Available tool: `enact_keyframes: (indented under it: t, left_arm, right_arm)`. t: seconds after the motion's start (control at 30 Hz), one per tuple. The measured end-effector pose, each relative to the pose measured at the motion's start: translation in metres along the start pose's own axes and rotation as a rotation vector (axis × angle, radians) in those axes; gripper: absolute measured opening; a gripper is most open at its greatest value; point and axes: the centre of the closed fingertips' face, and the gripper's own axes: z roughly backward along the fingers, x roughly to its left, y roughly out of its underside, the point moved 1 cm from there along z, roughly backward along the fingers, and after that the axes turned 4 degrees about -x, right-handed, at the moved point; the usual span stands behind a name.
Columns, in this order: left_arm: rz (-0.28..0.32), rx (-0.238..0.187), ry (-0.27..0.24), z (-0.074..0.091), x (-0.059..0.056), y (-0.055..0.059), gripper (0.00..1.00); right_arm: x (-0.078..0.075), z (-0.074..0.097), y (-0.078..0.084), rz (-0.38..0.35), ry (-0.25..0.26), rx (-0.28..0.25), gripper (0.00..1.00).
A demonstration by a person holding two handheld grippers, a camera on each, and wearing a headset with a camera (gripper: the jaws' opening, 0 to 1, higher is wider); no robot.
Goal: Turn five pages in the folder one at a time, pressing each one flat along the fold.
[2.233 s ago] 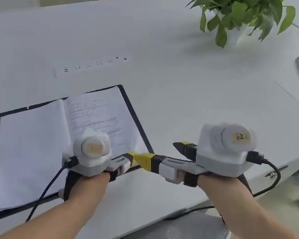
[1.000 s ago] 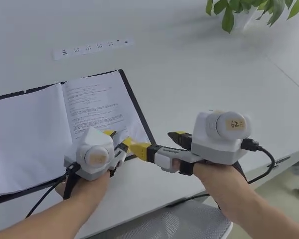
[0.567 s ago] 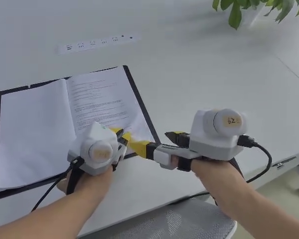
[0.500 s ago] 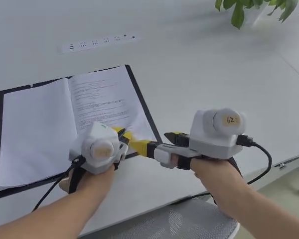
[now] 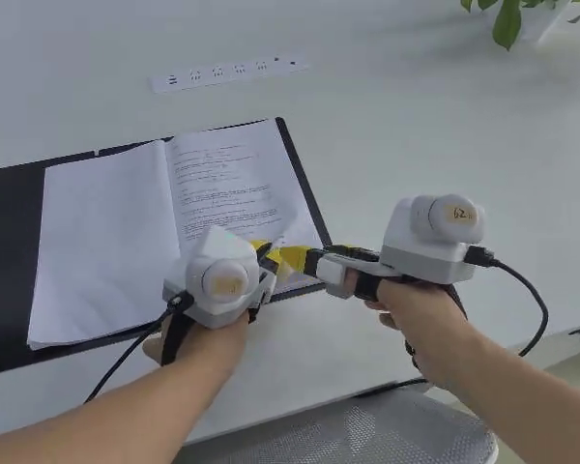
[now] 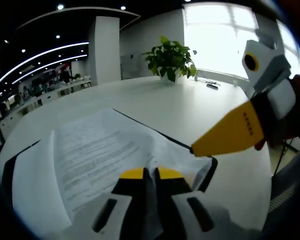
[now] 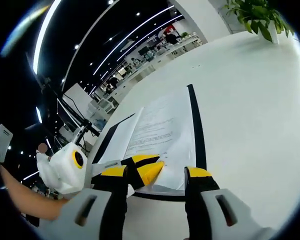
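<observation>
Compared with two seconds ago, the left gripper (image 6: 150, 173) has drawn back off the sheet toward the near edge of the open black folder (image 5: 5, 251), and its yellow-tipped jaws are now clenched on the lower right corner of the white printed page (image 5: 227, 188), with the paper running up between them. That corner is lifted slightly, while the rest of the page lies flat on the folder's right half, next to a blank white sheet (image 5: 101, 242) on the left half. The right gripper (image 7: 156, 172) comes in from the right with its jaws spread and nothing in them; one yellow tip sits just beside the left gripper's tips at the folder's right edge. The folder lies on a white table (image 5: 416, 126), near the person. Beyond it is a white power strip (image 5: 230, 72), and well apart at the far right stands a green potted plant (image 6: 171, 57).
</observation>
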Motion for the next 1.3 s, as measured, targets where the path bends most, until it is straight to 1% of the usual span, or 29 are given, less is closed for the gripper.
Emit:
enact_keyframes:
  t: [0.03,0.07,0.1,0.13,0.2,0.23,0.3,0.53,0.6,0.73,0.83,0.87,0.93,0.97,1.07,1.17,1.2,1.3]
  left_arm:
    - [0.0,0.0,-0.001,0.0,0.0,0.0,0.06]
    - [0.003,0.0,-0.001,0.0,0.0,0.0,0.06]
    - [0.001,0.0,-0.001,0.0,0.0,0.0,0.06]
    - [0.006,-0.001,-0.001,0.0,0.0,0.0,0.06]
    - [0.002,0.0,0.0,0.0,0.0,0.0,0.06]
    - [0.005,0.0,0.001,0.0,0.0,0.0,0.06]
    - [0.005,-0.002,0.001,0.0,0.0,0.0,0.06]
    - [0.005,-0.005,0.001,0.0,0.0,0.0,0.06]
    - [0.004,-0.005,0.002,0.0,0.0,0.0,0.06]
    - [0.009,-0.006,0.003,-0.001,0.0,0.0,0.06]
    - [0.012,-0.008,0.003,-0.001,0.0,-0.001,0.06]
    - [0.012,-0.009,0.002,-0.001,0.0,-0.001,0.06]
    - [0.018,-0.01,0.002,-0.001,0.001,-0.001,0.06]
    - [0.017,-0.01,0.002,0.0,0.001,-0.001,0.06]
    - [0.019,-0.011,0.004,0.0,0.001,-0.001,0.06]
    - [0.019,-0.011,0.005,0.0,0.002,-0.001,0.06]
    - [0.022,-0.012,0.004,0.0,0.002,-0.001,0.06]
    - [0.023,-0.013,0.005,0.0,0.002,-0.001,0.06]
  right_arm:
    - [-0.002,-0.001,0.001,-0.005,0.005,0.006,0.46]
    - [-0.001,-0.003,0.005,-0.028,-0.01,0.018,0.45]
    - [-0.002,-0.004,0.007,-0.036,-0.006,0.03,0.44]
    - [-0.004,-0.004,0.009,-0.031,0.003,0.031,0.45]
    - [-0.002,-0.004,0.011,-0.037,-0.003,0.032,0.42]
    - [-0.003,-0.003,0.011,-0.03,0.008,0.028,0.41]
    - [-0.004,-0.003,0.011,-0.041,0.007,0.025,0.42]
    - [-0.004,0.001,0.013,-0.047,0.016,0.038,0.41]
    - [-0.005,0.003,0.016,-0.036,0.023,0.047,0.4]
    - [-0.004,0.005,0.017,-0.038,0.029,0.047,0.39]
    - [-0.003,0.007,0.019,-0.076,0.037,0.05,0.39]
    - [-0.004,0.007,0.02,-0.087,0.046,0.058,0.38]
    - [-0.005,0.008,0.02,-0.106,0.054,0.052,0.37]
    - [-0.004,0.008,0.02,-0.128,0.053,0.047,0.37]
    - [-0.006,0.009,0.02,-0.127,0.066,0.05,0.35]
    - [-0.004,0.009,0.023,-0.138,0.063,0.053,0.34]
    - [-0.004,0.009,0.024,-0.132,0.063,0.054,0.35]
    - [-0.002,0.007,0.024,-0.143,0.055,0.046,0.34]
